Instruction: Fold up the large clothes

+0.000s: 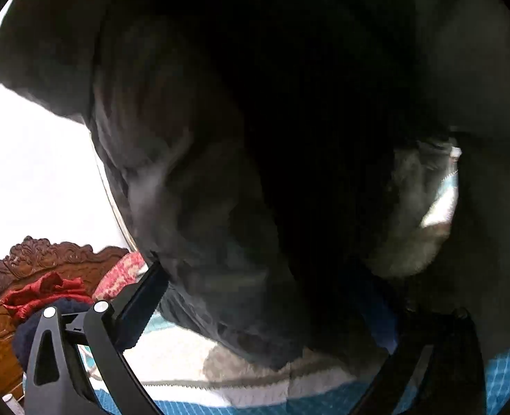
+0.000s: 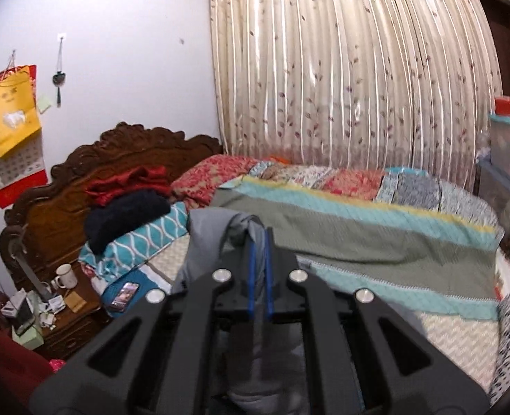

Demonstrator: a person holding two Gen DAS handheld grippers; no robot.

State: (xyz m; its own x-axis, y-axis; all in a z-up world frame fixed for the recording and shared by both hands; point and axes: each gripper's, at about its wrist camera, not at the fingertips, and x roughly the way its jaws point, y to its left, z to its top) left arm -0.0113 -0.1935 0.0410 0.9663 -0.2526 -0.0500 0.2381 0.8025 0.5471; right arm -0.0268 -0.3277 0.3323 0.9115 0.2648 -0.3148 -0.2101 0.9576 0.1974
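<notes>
A large grey garment (image 1: 255, 138) hangs in front of the left wrist camera and fills most of that view. My left gripper (image 1: 275, 311) has its fingers (image 1: 140, 304) wide apart, with the cloth draped between and over them. My right gripper (image 2: 260, 242) is shut on a bunched edge of the same grey garment (image 2: 213, 235), held up above the bed. The cloth hangs down on the left of the fingers and under them.
A bed with a striped teal and grey quilt (image 2: 358, 228) lies ahead. Pillows and folded clothes (image 2: 127, 214) rest against the carved wooden headboard (image 2: 82, 173). A cluttered nightstand (image 2: 54, 297) stands at left. A curtain (image 2: 358, 69) hangs behind, and storage boxes (image 2: 507, 159) stand at right.
</notes>
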